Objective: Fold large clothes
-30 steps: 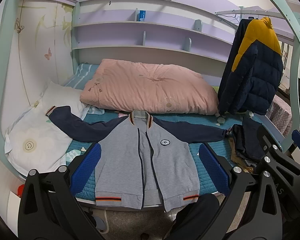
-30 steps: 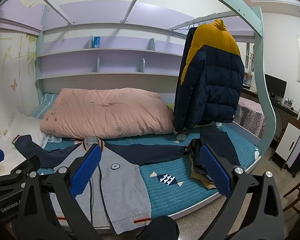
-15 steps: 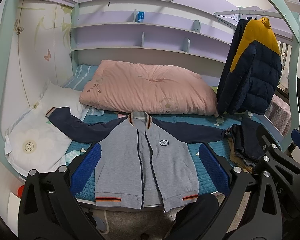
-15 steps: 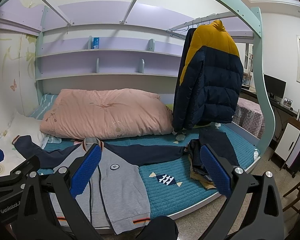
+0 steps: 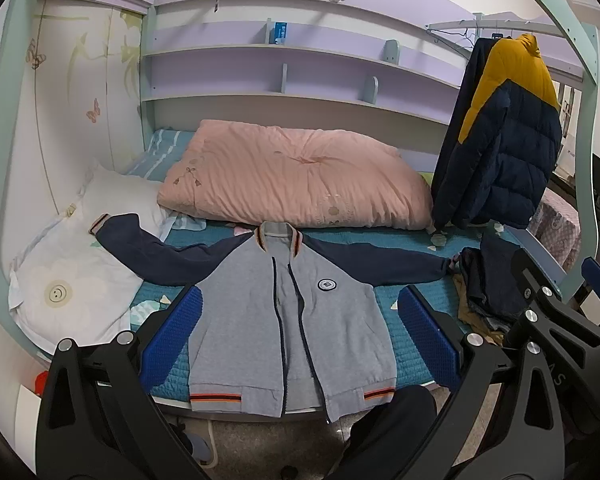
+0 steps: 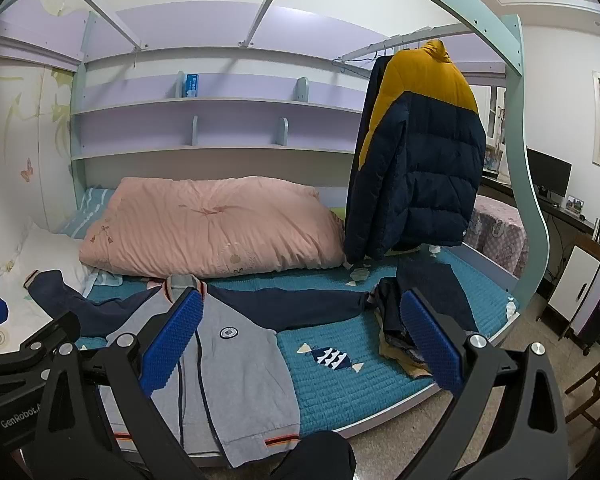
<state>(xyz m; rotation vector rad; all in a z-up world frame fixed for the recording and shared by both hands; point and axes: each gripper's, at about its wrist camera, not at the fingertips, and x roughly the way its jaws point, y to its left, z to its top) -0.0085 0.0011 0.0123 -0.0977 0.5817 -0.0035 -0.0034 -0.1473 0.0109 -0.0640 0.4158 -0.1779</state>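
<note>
A grey zip jacket (image 5: 300, 320) with navy sleeves lies flat, face up, on the teal bed, sleeves spread to both sides, hem at the front edge. It also shows in the right wrist view (image 6: 228, 364). My left gripper (image 5: 300, 336) is open and empty, held in front of the jacket's lower half, apart from it. My right gripper (image 6: 300, 340) is open and empty, held before the bed to the jacket's right. The right gripper's frame shows at the right of the left wrist view (image 5: 560, 320).
A pink duvet (image 5: 300, 176) lies behind the jacket. A white pillow (image 5: 72, 276) is at the left. A navy and yellow puffer coat (image 6: 420, 152) hangs at the right. A pile of dark clothes (image 6: 416, 312) lies on the bed's right part. The bed frame post (image 6: 520, 184) stands right.
Both views have shifted slightly, the grippers backing off a little from the bed. The jacket has not moved and both grippers stay open.
</note>
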